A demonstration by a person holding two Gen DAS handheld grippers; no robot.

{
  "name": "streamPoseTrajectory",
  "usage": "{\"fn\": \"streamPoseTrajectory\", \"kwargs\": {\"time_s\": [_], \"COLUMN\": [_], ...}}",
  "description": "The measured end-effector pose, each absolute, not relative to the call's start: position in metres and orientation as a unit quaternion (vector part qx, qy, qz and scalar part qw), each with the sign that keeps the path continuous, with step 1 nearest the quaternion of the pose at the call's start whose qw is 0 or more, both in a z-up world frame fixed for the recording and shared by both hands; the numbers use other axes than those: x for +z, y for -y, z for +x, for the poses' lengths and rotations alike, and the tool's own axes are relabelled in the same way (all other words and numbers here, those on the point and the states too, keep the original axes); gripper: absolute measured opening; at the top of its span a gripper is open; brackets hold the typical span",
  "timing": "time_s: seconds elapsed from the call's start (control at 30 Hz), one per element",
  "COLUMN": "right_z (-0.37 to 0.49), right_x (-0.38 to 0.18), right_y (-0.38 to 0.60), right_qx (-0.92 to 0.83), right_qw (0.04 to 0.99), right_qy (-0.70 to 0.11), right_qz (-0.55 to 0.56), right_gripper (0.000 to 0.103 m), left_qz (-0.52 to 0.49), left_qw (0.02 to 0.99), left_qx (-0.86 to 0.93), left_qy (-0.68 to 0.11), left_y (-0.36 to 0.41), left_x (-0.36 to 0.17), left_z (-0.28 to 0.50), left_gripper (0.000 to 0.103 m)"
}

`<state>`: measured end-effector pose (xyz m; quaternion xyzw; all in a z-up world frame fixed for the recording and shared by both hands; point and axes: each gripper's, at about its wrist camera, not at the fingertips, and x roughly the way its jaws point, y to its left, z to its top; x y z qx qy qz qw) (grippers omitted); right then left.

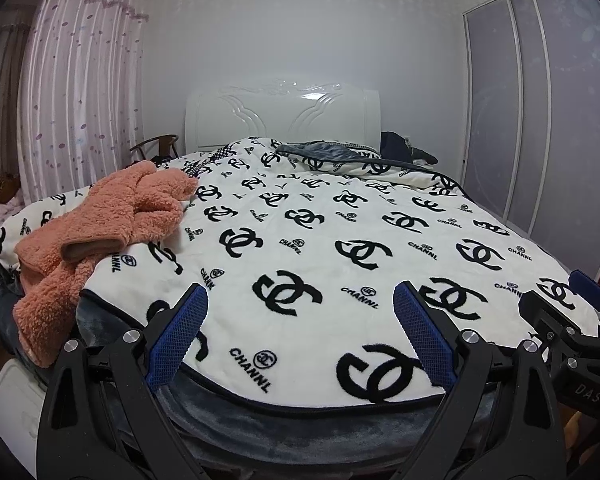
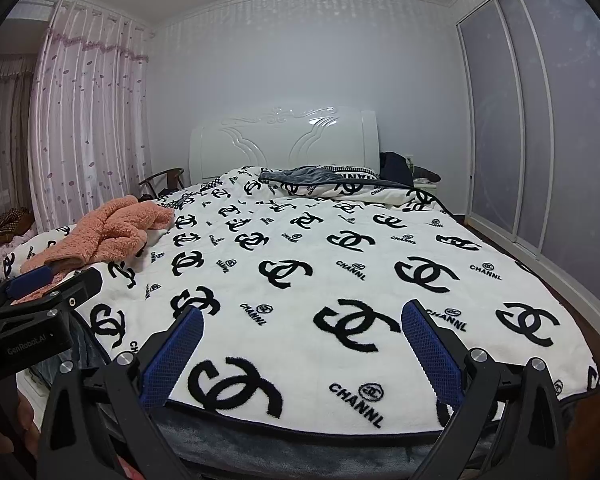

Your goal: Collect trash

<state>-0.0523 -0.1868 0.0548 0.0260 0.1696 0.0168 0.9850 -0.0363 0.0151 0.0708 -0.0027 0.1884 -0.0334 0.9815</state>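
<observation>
My left gripper (image 1: 300, 296) is open and empty, held over the foot of a bed. My right gripper (image 2: 302, 318) is open and empty too, beside it at the same end. The right gripper's body shows at the right edge of the left wrist view (image 1: 572, 320); the left gripper's body shows at the left edge of the right wrist view (image 2: 40, 304). I see no piece of trash in either view. The bed carries a white blanket with black logos (image 1: 320, 240) (image 2: 340, 272).
A pink fleece garment (image 1: 112, 220) (image 2: 112, 232) lies on the bed's left side. A white headboard (image 1: 282, 114) stands at the far wall, with dark clothes (image 1: 404, 148) at its right. Sliding wardrobe doors (image 1: 540, 120) line the right wall; curtains (image 1: 80, 92) and a wooden chair (image 1: 156, 146) stand left.
</observation>
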Motion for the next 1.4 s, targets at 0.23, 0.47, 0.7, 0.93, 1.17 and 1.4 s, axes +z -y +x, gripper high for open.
{"fn": "streamPoseTrajectory", "kwargs": {"time_s": [0.23,0.47,0.7,0.93,1.17,1.4], "right_z": [-0.053,-0.053,-0.053,-0.053,-0.053,-0.051], "right_x": [0.057,0.057,0.058,0.058,0.058,0.053], "right_y": [0.187,0.187,0.188,0.188,0.191,0.191], "right_qx": [0.014,0.014,0.011,0.012,0.009,0.005], "right_qw": [0.985,0.985,0.985,0.985,0.984,0.983], "right_qy": [-0.170,-0.170,-0.171,-0.171,-0.175,-0.182], "right_qz": [0.025,0.026,0.026,0.026,0.027,0.028], "right_gripper": [0.098,0.098,0.098,0.098,0.098,0.098], "left_qz": [0.004,0.007,0.009,0.009,0.013,0.017], "left_qw": [0.982,0.982,0.981,0.981,0.980,0.979], "left_qx": [-0.037,-0.037,-0.037,-0.037,-0.042,-0.044], "left_qy": [-0.187,-0.187,-0.188,-0.188,-0.192,-0.198], "left_y": [-0.012,-0.009,-0.008,-0.008,-0.006,-0.005], "left_x": [0.071,0.071,0.072,0.072,0.072,0.067], "left_z": [-0.038,-0.038,-0.037,-0.037,-0.037,-0.034], "left_gripper": [0.092,0.092,0.092,0.092,0.092,0.092]}}
